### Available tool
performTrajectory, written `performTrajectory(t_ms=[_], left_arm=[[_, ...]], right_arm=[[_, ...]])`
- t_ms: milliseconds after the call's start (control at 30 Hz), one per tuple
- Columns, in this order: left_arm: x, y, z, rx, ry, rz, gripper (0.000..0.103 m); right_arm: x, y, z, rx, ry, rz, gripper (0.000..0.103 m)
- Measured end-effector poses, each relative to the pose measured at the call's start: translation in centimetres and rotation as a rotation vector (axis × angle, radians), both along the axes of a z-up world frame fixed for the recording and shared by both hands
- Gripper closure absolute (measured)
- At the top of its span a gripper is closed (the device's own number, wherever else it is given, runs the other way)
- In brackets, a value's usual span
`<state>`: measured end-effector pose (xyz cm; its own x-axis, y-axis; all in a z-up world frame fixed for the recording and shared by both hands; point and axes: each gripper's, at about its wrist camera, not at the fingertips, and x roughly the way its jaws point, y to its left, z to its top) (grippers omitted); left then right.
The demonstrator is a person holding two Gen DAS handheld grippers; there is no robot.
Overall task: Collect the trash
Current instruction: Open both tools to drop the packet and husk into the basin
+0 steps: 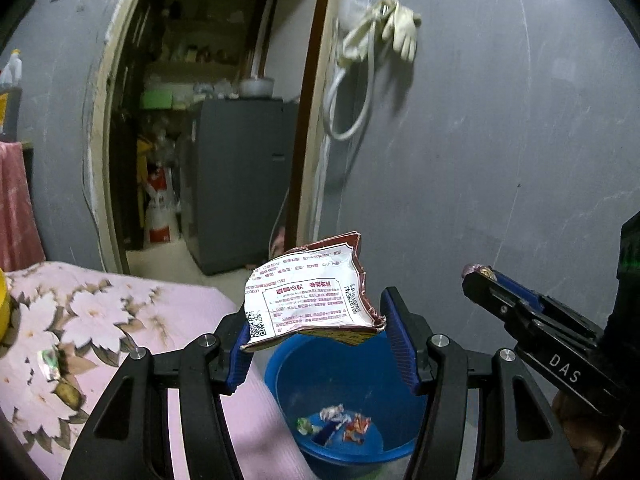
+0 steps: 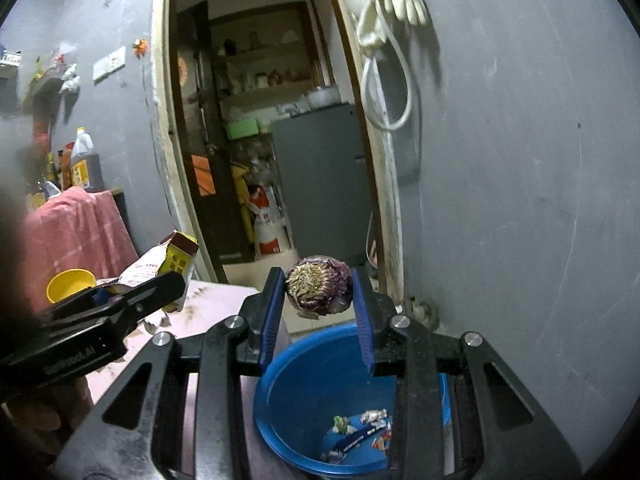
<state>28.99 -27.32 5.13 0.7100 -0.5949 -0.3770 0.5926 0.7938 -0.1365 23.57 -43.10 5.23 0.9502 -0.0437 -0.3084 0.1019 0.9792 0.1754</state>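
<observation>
My left gripper (image 1: 316,328) is shut on a crumpled snack wrapper (image 1: 312,292) with red print, held flat across its blue pads above the blue bucket (image 1: 288,364). My right gripper (image 2: 319,292) is shut on a round purple onion piece (image 2: 319,289), also above the blue bucket (image 2: 304,364). Several small wrappers (image 1: 340,424) lie at the bucket's bottom. In the left wrist view the right gripper (image 1: 476,276) shows at the right edge. The left gripper (image 2: 160,286) with the wrapper (image 2: 172,260) shows at the left of the right wrist view.
A pink flowered cloth (image 1: 100,312) covers the surface left of the bucket, with a foil scrap (image 1: 50,364) on it. A yellow cup (image 2: 70,282) stands further left. Behind are a grey wall (image 1: 500,140), a doorway with a grey cabinet (image 1: 240,184), and hanging gloves (image 1: 396,28).
</observation>
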Motion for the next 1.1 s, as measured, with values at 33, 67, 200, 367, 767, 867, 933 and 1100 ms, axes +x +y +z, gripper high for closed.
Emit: performTrajectory(t_ms=[33,67,200,367,767,867,933,1100], left_arm=[[0.4,-0.5,-0.4,0.015,0.018,-0.003,0.050],[0.7,-0.8,-0.9,0.025,0.033,-0.005,0.050],[1.8,-2.1,-2.9,0.062,0.098,-0.014,0.050],[3.0,-3.3,-5.0,0.104,0.161,-0.011,0.050],[4.6,-4.3,-8.6,0.158,0.280,-0.014,0.049],[4.4,-4.0,-8.5,0.155,0.280,-0.012,0.049],[4.3,-3.7,-8.2,0.151,0.274,-0.009,0.049],[3.8,-2.6,-6.9,0.133,0.251,0.003,0.049]], right_arm=[[0.2,-0.3,-0.4,0.004,0.010,-0.001,0.042],[0.5,-0.6,-0.8,0.010,0.022,-0.003,0.042],[1.3,-1.5,-2.2,0.033,0.064,-0.011,0.042],[2.3,-2.7,-3.9,0.066,0.116,-0.016,0.041],[3.6,-4.4,-6.7,0.133,0.205,-0.033,0.032],[3.5,-4.2,-6.7,0.138,0.206,-0.037,0.029],[3.4,-4.1,-6.6,0.135,0.202,-0.040,0.028],[2.8,-3.7,-5.6,0.125,0.181,-0.042,0.026]])
